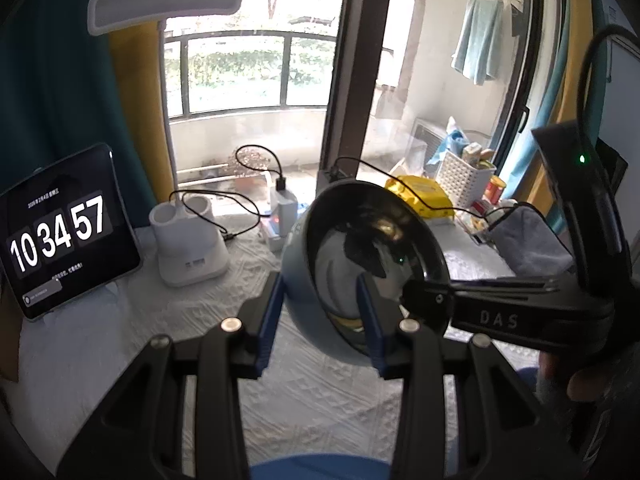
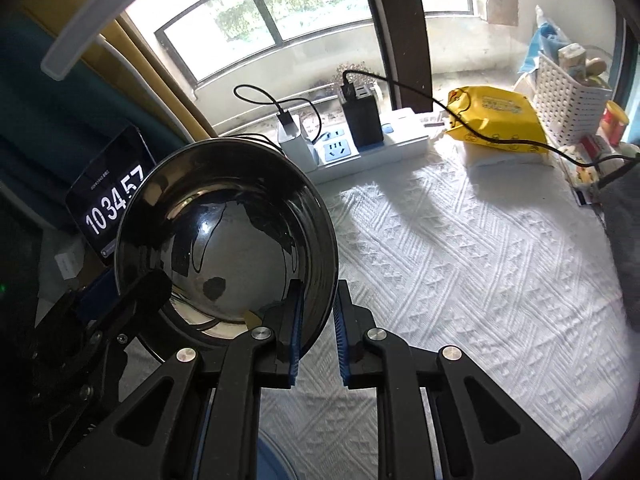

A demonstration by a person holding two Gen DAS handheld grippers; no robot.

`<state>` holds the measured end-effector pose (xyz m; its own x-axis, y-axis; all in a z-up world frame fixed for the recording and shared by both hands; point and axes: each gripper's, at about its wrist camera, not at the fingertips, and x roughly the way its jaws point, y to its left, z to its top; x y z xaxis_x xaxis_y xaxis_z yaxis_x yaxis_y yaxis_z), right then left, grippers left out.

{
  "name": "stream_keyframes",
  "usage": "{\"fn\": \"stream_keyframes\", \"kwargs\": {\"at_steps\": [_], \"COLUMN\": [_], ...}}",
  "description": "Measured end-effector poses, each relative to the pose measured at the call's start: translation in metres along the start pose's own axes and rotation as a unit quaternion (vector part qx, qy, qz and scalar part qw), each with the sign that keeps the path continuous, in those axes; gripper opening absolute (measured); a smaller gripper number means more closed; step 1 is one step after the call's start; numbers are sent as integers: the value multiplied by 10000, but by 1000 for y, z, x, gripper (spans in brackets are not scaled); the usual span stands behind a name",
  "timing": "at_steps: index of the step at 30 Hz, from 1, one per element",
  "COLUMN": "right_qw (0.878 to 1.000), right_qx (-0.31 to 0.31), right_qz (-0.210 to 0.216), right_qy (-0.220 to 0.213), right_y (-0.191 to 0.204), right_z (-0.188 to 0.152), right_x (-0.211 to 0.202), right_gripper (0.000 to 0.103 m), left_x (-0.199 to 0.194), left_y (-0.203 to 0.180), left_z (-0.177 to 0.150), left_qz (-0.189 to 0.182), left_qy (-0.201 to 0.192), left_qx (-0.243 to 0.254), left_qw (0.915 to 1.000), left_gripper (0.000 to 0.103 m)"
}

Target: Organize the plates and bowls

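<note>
both hand-held grippers (l [image 1: 320, 316], r [image 2: 318, 334]) clamp bowl [image 2: 224, 240] rim — base hidden.

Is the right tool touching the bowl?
Touching. The right wrist view shows the right tool with its blue pads pinching the bowl rim.

Bowl [image 2: 224, 232]: inside glossy, dark, mirror-like; outer wall [image 1: 298, 264] looked pale blue and smooth. Tablecloth [image 2: 460, 248]: white cloth, woven in raised zigzag ridges, matt. Left gripper [image 1: 320, 320] and right gripper [image 2: 318, 332]: matt black plastic with ribbed blue pads and shiny metal pins. Yellow pack [image 2: 496, 116]: glossy wrap. Basket [image 2: 568, 96]: white perforated plastic. Grey cloth [image 1: 528, 244]: soft, fuzzy.
</note>
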<state>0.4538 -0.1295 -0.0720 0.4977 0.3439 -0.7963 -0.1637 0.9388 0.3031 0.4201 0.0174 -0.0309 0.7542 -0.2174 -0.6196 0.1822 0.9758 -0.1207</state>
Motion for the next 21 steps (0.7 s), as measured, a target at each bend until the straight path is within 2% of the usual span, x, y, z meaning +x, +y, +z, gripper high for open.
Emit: {"fn": "stream_keyframes", "kwargs": {"at_steps": [21], "right_qw": [9997], "right_qx": [-70], "right_qz": [26], "right_qy": [-242], "right_y": [-11], "right_z": [-32], "right_x": [-64], "right_gripper": [16], "left_x": [-50], "left_y": [-43], "left_z": [-17], "left_qz": [-26], "left_qy": [-266], "left_qx": [185], "left_qw": [9995], "left_gripper": [39]}}
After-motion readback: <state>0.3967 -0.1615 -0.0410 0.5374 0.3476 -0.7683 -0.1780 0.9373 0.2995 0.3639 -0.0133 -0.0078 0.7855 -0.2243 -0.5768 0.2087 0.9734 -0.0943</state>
